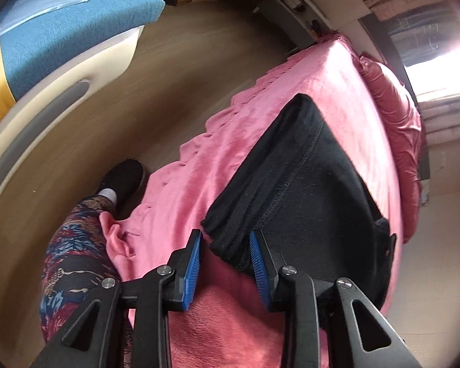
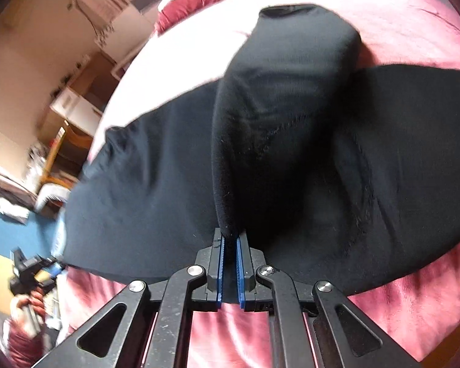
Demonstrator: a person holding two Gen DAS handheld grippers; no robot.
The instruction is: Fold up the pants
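Observation:
Black pants lie spread on a pink blanket over a bed. In the left wrist view my left gripper sits at the pants' near corner. Its blue pads stand apart, with the rumpled black edge between them and no visible squeeze on it. In the right wrist view my right gripper is shut on a raised fold of the pants, and the fold stands up from the flat cloth below. The left gripper shows blurred at the far left, at the pants' edge.
A person's leg in patterned trousers and a black shoe stand beside the bed on a wood floor. A blue-topped cabinet lies beyond. A red quilt is bunched at the bed's far end.

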